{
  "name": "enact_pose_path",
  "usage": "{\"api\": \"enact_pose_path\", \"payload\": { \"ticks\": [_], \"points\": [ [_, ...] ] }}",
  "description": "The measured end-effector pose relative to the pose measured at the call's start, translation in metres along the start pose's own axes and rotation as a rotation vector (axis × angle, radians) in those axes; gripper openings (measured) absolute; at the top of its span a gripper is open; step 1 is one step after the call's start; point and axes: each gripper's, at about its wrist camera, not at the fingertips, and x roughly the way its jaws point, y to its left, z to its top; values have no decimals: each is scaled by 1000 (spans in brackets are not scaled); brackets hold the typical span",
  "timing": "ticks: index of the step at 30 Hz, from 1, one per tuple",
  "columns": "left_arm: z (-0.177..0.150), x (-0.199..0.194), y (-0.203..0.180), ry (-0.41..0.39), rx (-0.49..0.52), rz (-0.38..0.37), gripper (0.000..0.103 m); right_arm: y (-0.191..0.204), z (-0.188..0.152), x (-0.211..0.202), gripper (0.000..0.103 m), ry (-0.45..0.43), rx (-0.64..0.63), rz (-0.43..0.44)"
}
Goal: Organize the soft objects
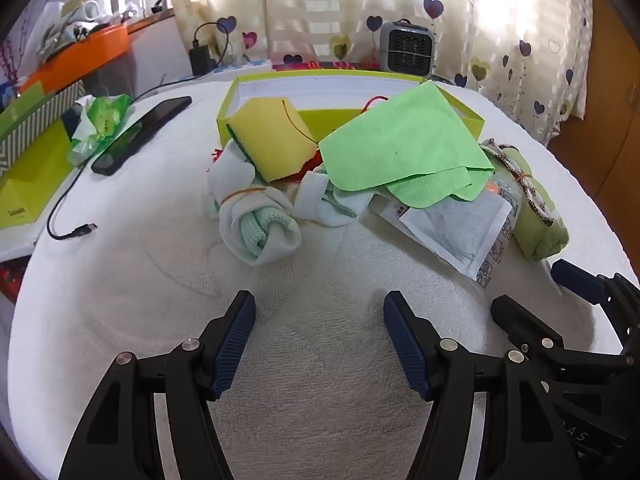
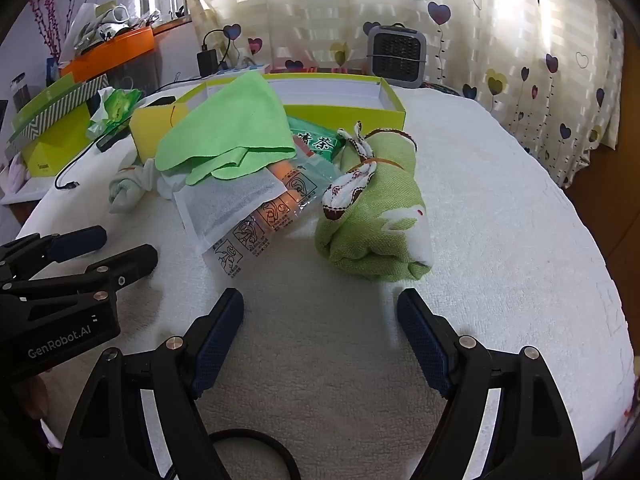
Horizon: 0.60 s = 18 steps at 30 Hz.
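A heap of soft things lies on the white towel-covered table (image 1: 320, 360). In it are a yellow sponge (image 1: 276, 140), a bright green cloth (image 1: 400, 140), a rolled white and mint sock bundle (image 1: 256, 224), a white sachet (image 1: 460, 228) and a rolled green towel (image 1: 536, 208) tied with a patterned cord. Behind them stands an open lime-green box (image 1: 348, 80). My left gripper (image 1: 320, 312) is open, short of the sock bundle, nothing between its fingers. My right gripper (image 2: 320, 304) is open just in front of the green towel roll (image 2: 380, 216), touching nothing. The green cloth (image 2: 232, 132) drapes over the heap.
A black phone (image 1: 140, 136) and a loose charging cable (image 1: 72, 228) lie at the left, beside a crumpled green wrapper (image 1: 100, 124) and a green box lid (image 1: 28, 176). A small grey heater (image 1: 406, 46) stands behind the box. A printed plastic packet (image 2: 272, 216) and a tea packet (image 2: 316, 142) sit within the heap.
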Motion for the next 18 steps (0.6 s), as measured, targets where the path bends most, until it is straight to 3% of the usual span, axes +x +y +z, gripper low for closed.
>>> {"api": "enact_pose_path", "payload": {
  "ticks": [18],
  "points": [
    [-1,-1,1,-18,-24,10,69,0,1,1,80,0,-2,0]
  ]
}}
